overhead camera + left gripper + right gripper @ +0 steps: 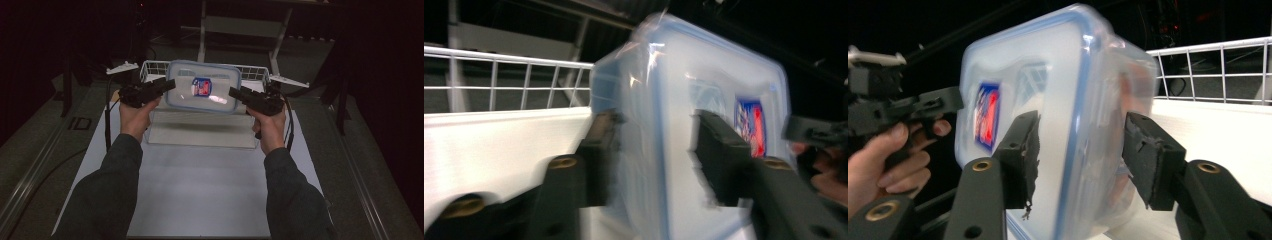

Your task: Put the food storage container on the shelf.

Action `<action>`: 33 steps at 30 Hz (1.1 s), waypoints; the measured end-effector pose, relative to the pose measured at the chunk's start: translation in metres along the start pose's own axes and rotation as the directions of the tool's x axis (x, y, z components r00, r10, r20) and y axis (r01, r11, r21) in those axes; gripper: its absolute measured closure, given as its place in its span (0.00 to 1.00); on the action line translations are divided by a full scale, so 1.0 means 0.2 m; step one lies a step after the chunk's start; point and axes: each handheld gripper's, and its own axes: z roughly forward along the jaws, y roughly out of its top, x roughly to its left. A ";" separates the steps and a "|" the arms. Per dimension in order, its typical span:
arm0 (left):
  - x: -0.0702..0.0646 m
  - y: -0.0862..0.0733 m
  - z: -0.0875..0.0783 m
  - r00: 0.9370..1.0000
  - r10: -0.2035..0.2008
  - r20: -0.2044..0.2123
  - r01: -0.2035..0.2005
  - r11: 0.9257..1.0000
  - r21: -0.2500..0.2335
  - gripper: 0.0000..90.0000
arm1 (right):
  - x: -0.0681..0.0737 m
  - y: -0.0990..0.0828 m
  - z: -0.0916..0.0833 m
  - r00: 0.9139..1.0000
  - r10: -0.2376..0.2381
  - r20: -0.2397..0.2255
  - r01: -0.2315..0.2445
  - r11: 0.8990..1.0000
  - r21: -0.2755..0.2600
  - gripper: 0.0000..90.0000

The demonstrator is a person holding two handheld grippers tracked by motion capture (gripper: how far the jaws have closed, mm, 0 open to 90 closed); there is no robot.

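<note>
Lighting: room lying dim, surroundings falling to black; white desk (200, 190) catching overhead light. Glare: glinting on the container lid (202, 86). Shadow: spreading beneath the container. Blur: motion smearing the left gripper view; right gripper view staying sharper.

container (203, 87) between left gripper (170, 86) and right gripper (234, 93) | above table (200, 185) | wire basket (150, 67) behind container
</note>
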 end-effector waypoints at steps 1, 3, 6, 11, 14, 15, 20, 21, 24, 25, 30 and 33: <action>-0.01 0.00 0.02 1.000 0.022 -0.021 -0.021 1.000 0.021 0.59 | 0.00 0.00 0.01 1.000 -0.009 0.016 0.009 1.000 0.011 0.49; 0.01 -0.01 0.03 1.000 -0.021 0.001 0.021 1.000 0.005 0.56 | 0.00 0.00 0.02 0.999 -0.011 0.047 0.010 1.000 0.017 0.49; 0.02 -0.01 0.04 0.999 -0.036 -0.008 0.036 0.999 0.004 0.57 | -0.01 0.00 0.03 0.996 -0.028 0.084 0.025 0.999 0.038 0.49; 0.02 -0.01 0.03 0.999 -0.030 -0.016 0.030 1.000 -0.001 0.59 | 0.00 0.02 0.05 0.991 -0.044 0.127 0.041 0.999 0.030 0.50; 0.01 -0.02 0.02 1.000 -0.019 -0.015 0.019 1.000 -0.007 0.60 | 0.03 0.02 0.04 0.984 -0.086 0.157 0.084 0.996 0.023 0.50; 0.01 -0.04 -0.01 1.000 -0.010 0.001 0.010 1.000 -0.027 0.60 | 0.04 0.02 0.03 0.981 -0.109 0.159 0.108 0.994 0.015 0.51; -0.06 -0.08 -0.07 0.997 0.080 0.007 -0.079 0.995 -0.052 0.70 | 0.15 0.00 -0.03 0.962 -0.251 0.109 0.249 0.968 0.026 0.72; -0.07 -0.09 -0.08 0.995 0.101 0.009 -0.100 0.994 -0.050 0.75 | 0.16 -0.01 -0.03 0.955 -0.277 0.107 0.274 0.961 0.040 0.78; -0.10 -0.13 -0.09 0.989 0.146 0.004 -0.146 0.989 -0.036 0.83 | 0.18 -0.06 -0.01 0.937 -0.333 0.100 0.325 0.941 0.088 0.90; -0.10 -0.15 -0.09 0.987 0.160 0.009 -0.159 0.987 -0.028 0.88 | 0.18 -0.07 0.00 0.933 -0.346 0.104 0.336 0.936 0.104 0.92; -0.12 -0.21 -0.02 0.972 0.233 0.003 -0.233 0.970 0.072 0.98 | 0.17 -0.12 0.07 0.921 -0.371 0.121 0.350 0.922 0.164 0.99; -0.12 -0.22 0.02 0.973 0.230 -0.015 -0.228 0.969 0.092 0.99 | 0.16 -0.13 0.10 0.913 -0.383 0.144 0.354 0.916 0.189 0.99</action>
